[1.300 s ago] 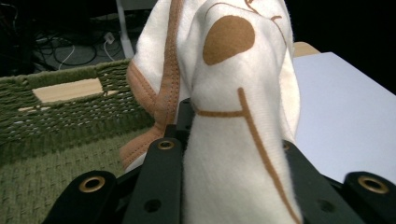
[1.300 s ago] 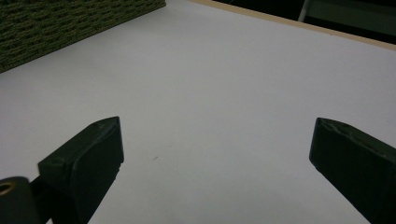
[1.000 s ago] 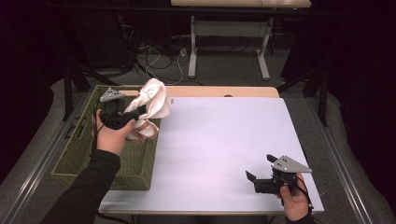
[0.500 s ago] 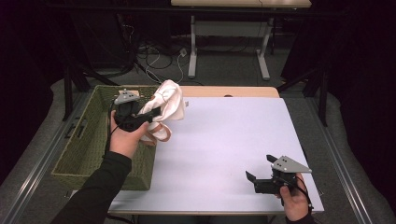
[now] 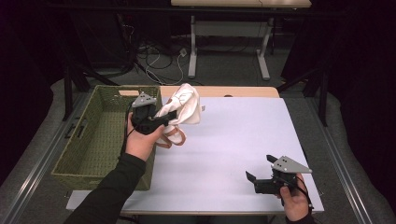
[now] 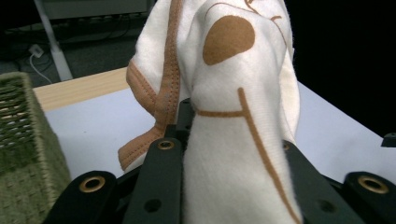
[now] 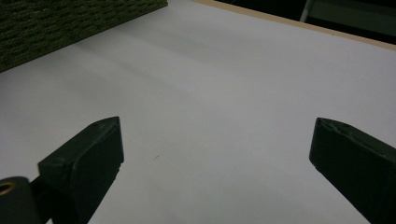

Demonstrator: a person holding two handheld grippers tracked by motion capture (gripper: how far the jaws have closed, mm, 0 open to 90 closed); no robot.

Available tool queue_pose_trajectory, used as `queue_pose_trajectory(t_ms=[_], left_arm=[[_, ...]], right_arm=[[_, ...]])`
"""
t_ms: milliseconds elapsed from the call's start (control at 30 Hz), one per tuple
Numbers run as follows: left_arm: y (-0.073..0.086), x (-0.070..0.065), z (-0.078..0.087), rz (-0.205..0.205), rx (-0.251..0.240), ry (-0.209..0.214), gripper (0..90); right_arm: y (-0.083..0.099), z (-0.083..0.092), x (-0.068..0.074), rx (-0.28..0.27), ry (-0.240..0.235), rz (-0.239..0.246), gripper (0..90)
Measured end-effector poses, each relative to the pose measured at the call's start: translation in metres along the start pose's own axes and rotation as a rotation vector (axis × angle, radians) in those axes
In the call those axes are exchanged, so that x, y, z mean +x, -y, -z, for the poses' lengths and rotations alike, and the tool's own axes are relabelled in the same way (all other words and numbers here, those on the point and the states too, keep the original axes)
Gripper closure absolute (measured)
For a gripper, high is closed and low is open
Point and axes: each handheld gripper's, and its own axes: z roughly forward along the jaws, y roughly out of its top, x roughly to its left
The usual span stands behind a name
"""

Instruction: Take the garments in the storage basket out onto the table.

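A white cloth (image 5: 183, 108) with brown trim and brown markings hangs bunched in the air, above the line where the basket meets the table. My left gripper (image 5: 169, 116) is shut on it. In the left gripper view the cloth (image 6: 224, 116) fills the space between the two black jaws and rises above them. My right gripper (image 5: 259, 169) rests low at the front right of the white table (image 5: 233, 140), jaws wide open with nothing between them. In the right gripper view its fingertips (image 7: 95, 144) stand far apart over bare white surface.
A green woven basket (image 5: 84, 140) stands at the table's left side; its wall (image 7: 70, 21) also shows in the right gripper view. Beyond the table are desk legs and cables (image 5: 163, 65) on the floor.
My left gripper has carried the cloth rightward, from over the basket toward the table's left edge. The right gripper has stayed where it was.
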Motion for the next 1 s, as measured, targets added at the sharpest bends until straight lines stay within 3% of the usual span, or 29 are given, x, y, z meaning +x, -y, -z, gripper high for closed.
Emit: queue_pose_trajectory(t_ms=[1000], left_arm=[[0.022, -0.041, -0.041, -0.015, 0.013, 0.107, 76.3]], right_arm=[[0.000, 0.002, 0.002, -0.008, -0.003, 0.005, 2.7]])
